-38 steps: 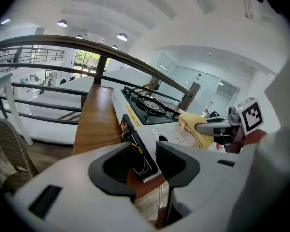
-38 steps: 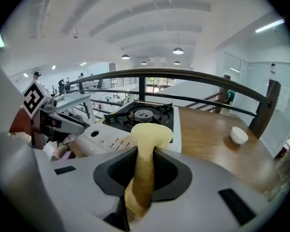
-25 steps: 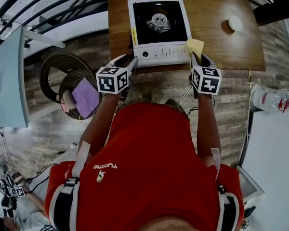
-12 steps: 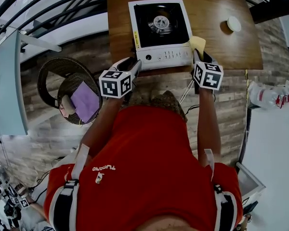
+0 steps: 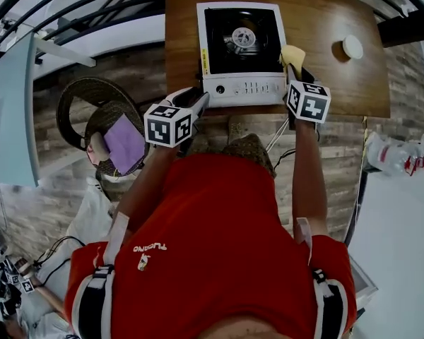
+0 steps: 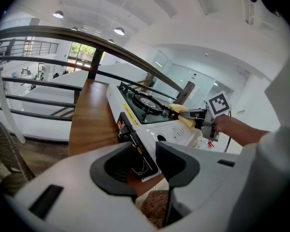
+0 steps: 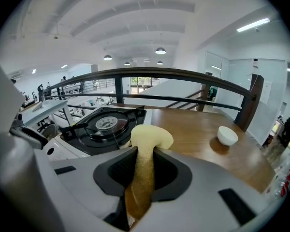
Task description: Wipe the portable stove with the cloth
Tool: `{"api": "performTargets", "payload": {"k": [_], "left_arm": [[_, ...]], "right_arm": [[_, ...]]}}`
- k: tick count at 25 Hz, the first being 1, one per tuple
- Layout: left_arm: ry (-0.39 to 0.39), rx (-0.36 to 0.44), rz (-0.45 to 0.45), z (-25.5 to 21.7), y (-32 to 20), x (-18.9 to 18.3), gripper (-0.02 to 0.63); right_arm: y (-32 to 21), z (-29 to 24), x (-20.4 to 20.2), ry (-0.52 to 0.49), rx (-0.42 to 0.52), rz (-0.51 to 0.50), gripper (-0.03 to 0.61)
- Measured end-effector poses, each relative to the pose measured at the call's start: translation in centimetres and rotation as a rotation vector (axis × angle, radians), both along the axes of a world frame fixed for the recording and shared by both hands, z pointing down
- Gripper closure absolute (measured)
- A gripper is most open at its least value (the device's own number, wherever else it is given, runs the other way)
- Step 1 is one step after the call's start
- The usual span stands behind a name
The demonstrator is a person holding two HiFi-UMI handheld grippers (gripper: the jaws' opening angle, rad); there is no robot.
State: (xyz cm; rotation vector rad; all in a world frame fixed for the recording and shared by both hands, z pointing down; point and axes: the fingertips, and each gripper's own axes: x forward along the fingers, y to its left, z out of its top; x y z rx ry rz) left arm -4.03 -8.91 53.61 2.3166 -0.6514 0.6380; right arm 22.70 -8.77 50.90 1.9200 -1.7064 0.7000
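The portable stove (image 5: 242, 83), white with a black burner top, sits on the wooden table (image 5: 318, 20). My left gripper (image 5: 198, 98) is shut on the stove's front left corner; in the left gripper view that corner (image 6: 135, 151) fills the gap between the fingers. My right gripper (image 5: 295, 73) is shut on the yellow cloth (image 5: 292, 54), which rests against the stove's right edge. From the right gripper view the cloth (image 7: 147, 139) bulges out above the jaws, beside the stove's burner (image 7: 106, 124). The left gripper view also catches the cloth (image 6: 181, 112) on the stove's far side.
A small white bowl (image 5: 352, 46) stands on the table to the right of the stove, shown also as the bowl (image 7: 227, 135). A wicker chair with a purple cushion (image 5: 124, 143) stands left of me. A dark railing (image 7: 159, 74) runs behind the table.
My right gripper has carried the cloth forward along the stove's right edge. The left gripper has stayed at the stove's front left corner.
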Motion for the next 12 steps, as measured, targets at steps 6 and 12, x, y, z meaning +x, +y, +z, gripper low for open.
{"api": "performTargets", "payload": {"k": [6,12], "left_arm": [[-0.027,-0.037,-0.021,0.5,0.1,-0.2,0.463],[-0.041,-0.057,-0.041,0.5,0.1,-0.1,0.471]], "right_arm": [[-3.2,0.6,1.0,-0.037,0.021,-0.042,0.492],[-6.8,0.6,2.2,-0.046,0.043,-0.094,0.492]]}}
